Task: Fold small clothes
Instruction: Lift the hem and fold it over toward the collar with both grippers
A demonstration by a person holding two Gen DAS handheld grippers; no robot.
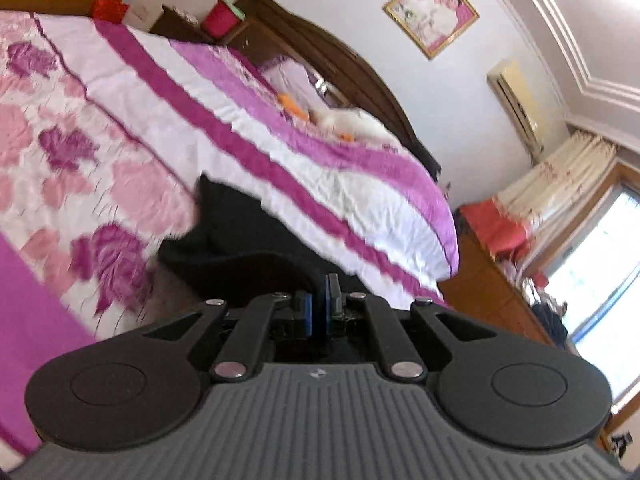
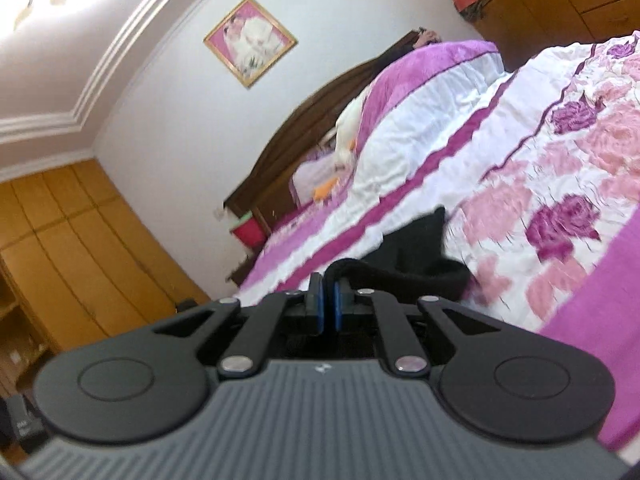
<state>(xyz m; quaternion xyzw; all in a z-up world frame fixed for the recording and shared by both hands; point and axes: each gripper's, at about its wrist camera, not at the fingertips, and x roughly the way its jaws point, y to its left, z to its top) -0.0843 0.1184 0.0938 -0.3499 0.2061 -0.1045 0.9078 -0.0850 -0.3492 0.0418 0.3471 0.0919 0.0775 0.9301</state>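
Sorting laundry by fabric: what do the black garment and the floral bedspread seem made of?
Black garment: looks like a soft matte knit, perhaps cotton; no sheen, thick rolled edge; blur leaves it open. Floral bedspread: seemingly quilted printed cotton or polyester, with puckered stitch lines and a slight sheen.

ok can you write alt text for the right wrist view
The right hand-held gripper is shut on the edge of a black garment that trails onto a bed with a pink and purple flowered cover. Behind the bed are a dark wooden headboard, a framed picture on the wall and wooden wardrobes.
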